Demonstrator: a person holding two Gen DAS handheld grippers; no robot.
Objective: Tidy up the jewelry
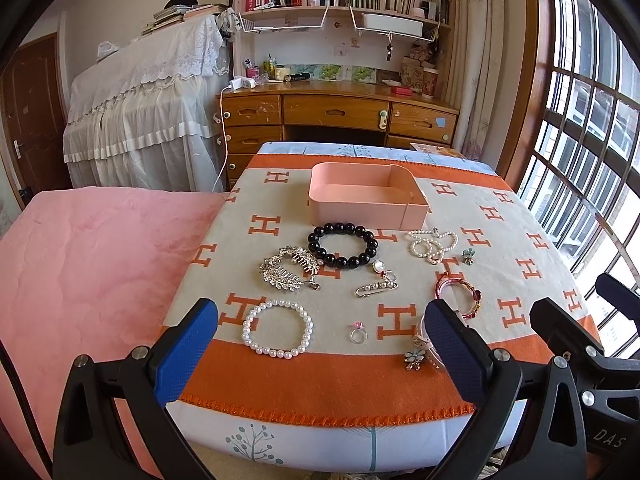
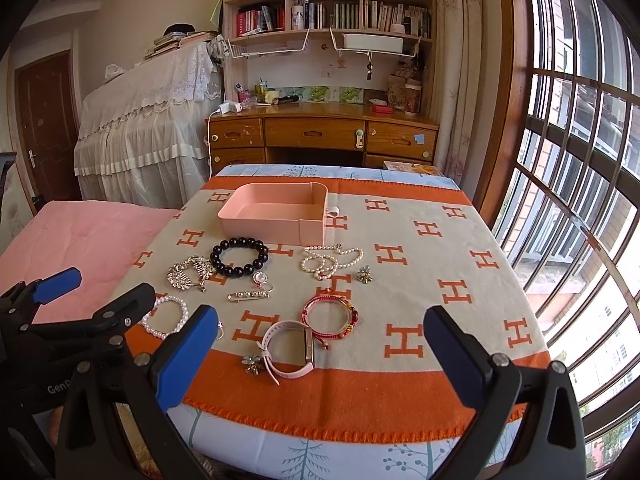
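Left gripper [image 1: 320,344]: jaws stood wide apart and held nothing, low in the frame above the near edge of the table.
Right gripper [image 2: 320,352]: jaws likewise wide and empty, at the bottom of its frame.
Pink tray [image 1: 366,196]: sat at upper centre of the left view, on the far part of the orange-and-cream cloth [image 1: 320,380]; what showed of its interior was empty.
Jewellery: all of it lay on the cloth between the grippers and the tray, none in the tray.
Key relation, left: the white pearl bracelet [image 1: 277,328] lay flat just ahead, between the two blue pads; judged the nearest piece for this hand.
Key relation, right: the pink watch [image 2: 290,348] lay left of centre, nearer the left pad, long axis running left to right; the red bangle [image 2: 330,314] lay just beyond it.
Further pieces: black bead bracelet [image 1: 343,245] near the tray's front wall; silver comb [image 1: 290,270] to its left.
Progress, judged: sorting not begun.
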